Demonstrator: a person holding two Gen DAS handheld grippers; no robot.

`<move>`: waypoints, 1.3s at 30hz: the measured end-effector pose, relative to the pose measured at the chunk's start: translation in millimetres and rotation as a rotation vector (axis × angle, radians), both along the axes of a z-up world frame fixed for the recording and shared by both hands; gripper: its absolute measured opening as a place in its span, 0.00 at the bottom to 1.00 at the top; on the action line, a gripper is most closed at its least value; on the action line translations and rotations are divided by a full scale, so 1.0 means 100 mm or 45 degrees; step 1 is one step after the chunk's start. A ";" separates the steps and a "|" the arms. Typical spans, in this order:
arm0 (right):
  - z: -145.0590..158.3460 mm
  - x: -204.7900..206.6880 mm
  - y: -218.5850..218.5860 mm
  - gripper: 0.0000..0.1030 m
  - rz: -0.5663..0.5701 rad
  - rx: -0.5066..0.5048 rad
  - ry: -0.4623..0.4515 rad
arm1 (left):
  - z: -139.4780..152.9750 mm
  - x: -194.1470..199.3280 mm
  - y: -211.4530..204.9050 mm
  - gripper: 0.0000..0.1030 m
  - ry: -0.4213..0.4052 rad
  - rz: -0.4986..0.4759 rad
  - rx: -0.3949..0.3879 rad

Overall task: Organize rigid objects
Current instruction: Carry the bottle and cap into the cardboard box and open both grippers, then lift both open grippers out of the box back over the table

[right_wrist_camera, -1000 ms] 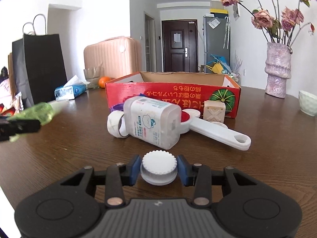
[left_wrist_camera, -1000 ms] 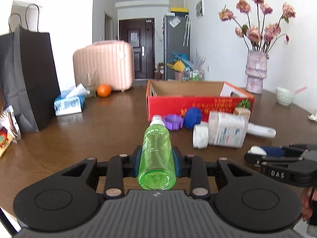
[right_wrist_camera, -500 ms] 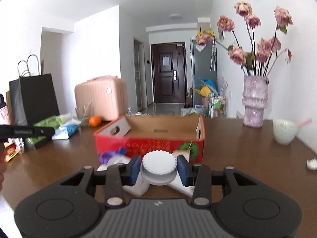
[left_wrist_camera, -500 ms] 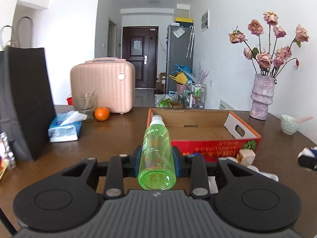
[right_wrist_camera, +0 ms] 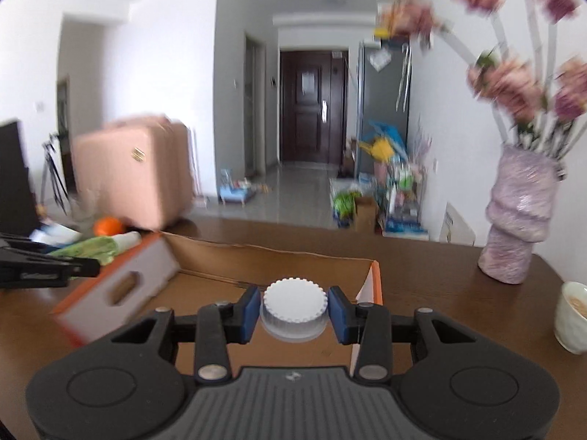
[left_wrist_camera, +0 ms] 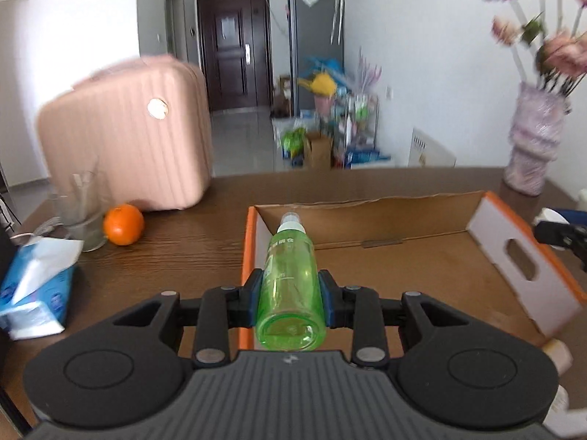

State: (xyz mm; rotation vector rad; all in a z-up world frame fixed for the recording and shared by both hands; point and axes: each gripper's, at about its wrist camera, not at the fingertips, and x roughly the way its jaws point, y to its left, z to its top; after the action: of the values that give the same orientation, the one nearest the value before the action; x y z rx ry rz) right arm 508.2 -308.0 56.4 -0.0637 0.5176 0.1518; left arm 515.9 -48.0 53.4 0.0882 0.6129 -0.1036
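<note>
Both grippers have risen from the table to above the cardboard box (left_wrist_camera: 422,256), left gripper (left_wrist_camera: 290,302) pinching the green bottle (left_wrist_camera: 290,278), right gripper (right_wrist_camera: 295,311) pinching the white cap (right_wrist_camera: 295,300), ready for release.

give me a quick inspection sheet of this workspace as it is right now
surface: dark wood table, bare grain showing left of the box.
job's things: green bottle and white cap, both held over the open cardboard box; the box floor in view is bare.
clutter: orange, glass, tissue pack, pink case, vase, cup.
grippers: left hand-held gripper shut on bottle; right hand-held gripper shut on cap.
cables: nothing seen.
surroundings: hallway, dark door.
</note>
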 end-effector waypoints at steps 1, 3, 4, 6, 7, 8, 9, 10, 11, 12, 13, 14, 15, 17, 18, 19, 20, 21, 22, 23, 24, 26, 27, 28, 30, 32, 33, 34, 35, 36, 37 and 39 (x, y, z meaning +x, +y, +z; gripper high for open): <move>-0.06 0.22 -0.01 0.38 -0.010 0.005 0.045 | -0.05 0.13 -0.03 0.31 0.021 -0.026 0.012; -0.19 0.58 0.02 0.38 -0.011 -0.032 0.113 | -0.14 0.34 -0.07 0.31 0.053 -0.048 0.022; -0.25 0.71 0.05 0.38 -0.014 -0.072 0.124 | -0.19 0.42 -0.08 0.31 0.061 -0.052 0.035; -0.34 0.92 0.12 0.39 -0.006 -0.139 0.168 | -0.28 0.48 -0.11 0.37 0.022 -0.084 0.070; -0.36 0.97 0.16 0.38 0.001 -0.157 0.181 | -0.31 0.49 -0.11 0.51 -0.004 -0.115 0.076; -0.38 1.01 0.18 0.42 0.001 -0.172 0.185 | -0.33 0.49 -0.10 0.55 -0.011 -0.154 0.066; -0.40 1.05 0.18 0.54 -0.010 -0.181 0.187 | -0.33 0.51 -0.06 0.59 -0.008 -0.190 0.028; -0.42 1.06 0.19 0.62 -0.031 -0.184 0.202 | -0.32 0.50 -0.02 0.68 -0.022 -0.192 -0.005; -0.43 1.05 0.19 0.71 -0.041 -0.169 0.207 | -0.31 0.50 0.01 0.72 -0.038 -0.170 -0.027; -0.43 1.02 0.17 0.72 -0.039 -0.136 0.190 | -0.31 0.50 0.05 0.73 -0.048 -0.151 -0.055; -0.43 0.97 0.14 0.72 -0.043 -0.108 0.170 | -0.32 0.51 0.08 0.73 -0.037 -0.157 -0.089; -0.43 0.94 0.12 0.72 -0.049 -0.087 0.154 | -0.33 0.54 0.12 0.73 -0.008 -0.170 -0.128; -0.43 0.91 0.10 0.72 -0.060 -0.066 0.139 | -0.33 0.56 0.13 0.73 0.018 -0.200 -0.144; -0.42 0.88 0.04 0.73 -0.103 -0.045 0.119 | -0.33 0.53 0.15 0.75 -0.013 -0.219 -0.152; -0.43 0.86 0.03 0.73 -0.120 -0.033 0.124 | -0.33 0.50 0.14 0.76 -0.044 -0.215 -0.135; -0.43 0.85 0.01 0.73 -0.120 -0.020 0.138 | -0.33 0.47 0.12 0.78 -0.066 -0.229 -0.109; -0.44 0.83 0.00 0.73 -0.120 -0.004 0.147 | -0.34 0.43 0.08 0.79 -0.088 -0.250 -0.070; -0.43 0.79 -0.01 0.73 -0.130 -0.003 0.137 | -0.35 0.39 0.04 0.79 -0.106 -0.261 -0.032; -0.42 0.75 -0.01 0.73 -0.139 -0.007 0.116 | -0.35 0.36 0.00 0.79 -0.131 -0.265 -0.002; -0.43 0.71 -0.01 0.74 -0.144 -0.009 0.104 | -0.35 0.29 -0.03 0.79 -0.163 -0.255 0.027; -0.43 0.68 -0.02 0.74 -0.157 -0.016 0.103 | -0.34 0.20 -0.04 0.79 -0.195 -0.239 0.053; -0.43 0.63 -0.02 0.74 -0.181 -0.046 0.050 | -0.27 0.01 -0.01 0.79 -0.233 -0.230 0.043; -0.40 0.55 -0.02 0.74 -0.168 -0.061 -0.024 | -0.21 -0.10 0.03 0.79 -0.252 -0.211 0.029; -0.36 0.48 -0.02 0.74 -0.168 -0.064 -0.089 | -0.14 -0.22 0.08 0.81 -0.273 -0.196 0.009; -0.20 0.27 -0.04 0.74 -0.199 -0.029 -0.168 | 0.02 -0.50 0.17 0.87 -0.326 -0.169 -0.018; 0.01 -0.05 -0.07 0.80 -0.190 0.032 -0.283 | 0.17 -0.78 0.24 0.90 -0.395 -0.144 0.013; 0.09 -0.19 -0.09 0.87 -0.184 0.046 -0.314 | 0.23 -0.91 0.27 0.92 -0.423 -0.128 0.035; 0.18 -0.34 -0.10 0.90 -0.188 0.043 -0.321 | 0.28 -1.04 0.30 0.95 -0.448 -0.110 0.055; 0.25 -0.47 -0.11 0.91 -0.188 0.033 -0.309 | 0.33 -1.19 0.33 0.97 -0.470 -0.083 0.068; 0.29 -0.61 -0.12 0.91 -0.182 0.026 -0.284 | 0.35 -1.32 0.36 1.00 -0.488 -0.061 0.061; 0.32 -0.77 -0.12 0.91 -0.174 0.028 -0.266 | 0.35 -1.46 0.40 1.00 -0.504 -0.046 0.036; 0.33 -1.12 -0.13 0.92 -0.157 0.059 -0.259 | 0.32 -1.78 0.48 1.00 -0.521 -0.038 0.000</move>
State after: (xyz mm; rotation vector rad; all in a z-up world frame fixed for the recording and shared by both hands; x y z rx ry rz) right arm 395.8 -320.9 89.5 -0.0019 0.3135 0.0362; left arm 337.9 -0.3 85.1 0.1151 0.2030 -0.1108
